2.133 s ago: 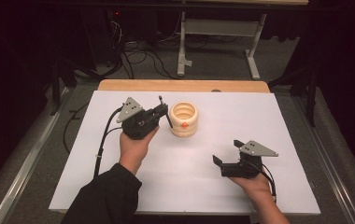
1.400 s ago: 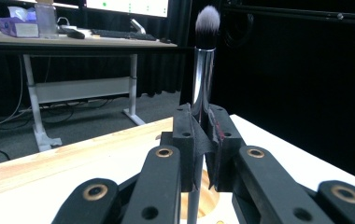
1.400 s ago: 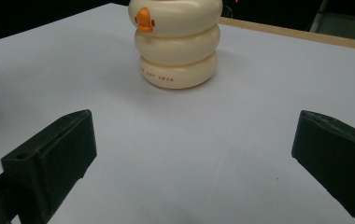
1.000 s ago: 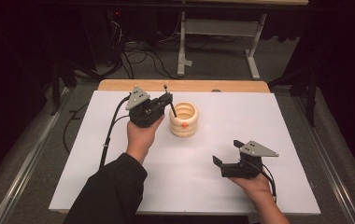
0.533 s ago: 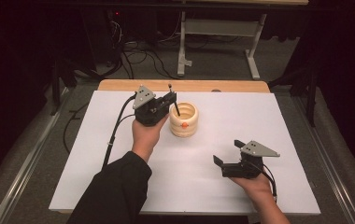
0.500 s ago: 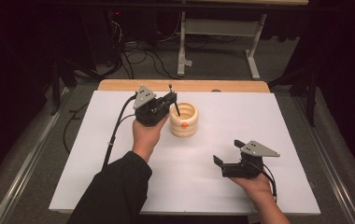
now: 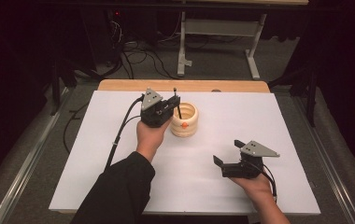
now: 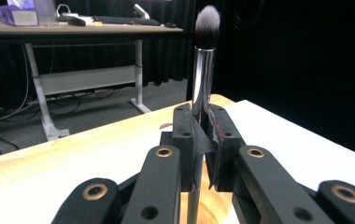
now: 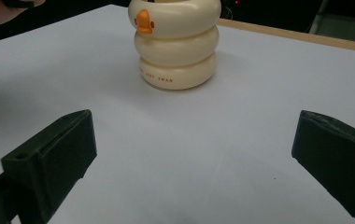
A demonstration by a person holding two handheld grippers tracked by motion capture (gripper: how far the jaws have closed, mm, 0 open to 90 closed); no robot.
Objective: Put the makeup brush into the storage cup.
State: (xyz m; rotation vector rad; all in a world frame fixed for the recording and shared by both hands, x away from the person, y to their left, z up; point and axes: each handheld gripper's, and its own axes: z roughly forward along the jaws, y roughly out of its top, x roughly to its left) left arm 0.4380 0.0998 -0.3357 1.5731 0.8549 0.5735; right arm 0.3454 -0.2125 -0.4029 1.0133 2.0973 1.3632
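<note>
My left tool (image 7: 172,106) has moved up the bench toward the far edge since the earlier frame, and now it sits right beside the duck cup (image 7: 184,120). My right tool (image 7: 226,165) has stayed where it was, near the front right part of the bench (image 7: 96,154).

The left tool is clamped tight on a makeup brush (image 8: 202,70). The brush stands almost straight up, with its soft bristles at the top and its shiny silver neck between the jaws. In the high view, the dark handle of the brush (image 7: 177,103) leans over the cup's rim, and I think its bottom end is already down inside the cup, though I cannot see the tip.

The cup is cream, made of round rings, with a little orange beak on its side (image 9: 143,21). It stands in the middle of the bench, a bit toward the far edge.

The jaws of my right tool are wide apart and hold nothing. They point at the cup from well away.

So I think the job is nearly done. The brush is at the cup. What is left is to let go of the brush so it rests in the cup, then pull my left tool back.
</note>
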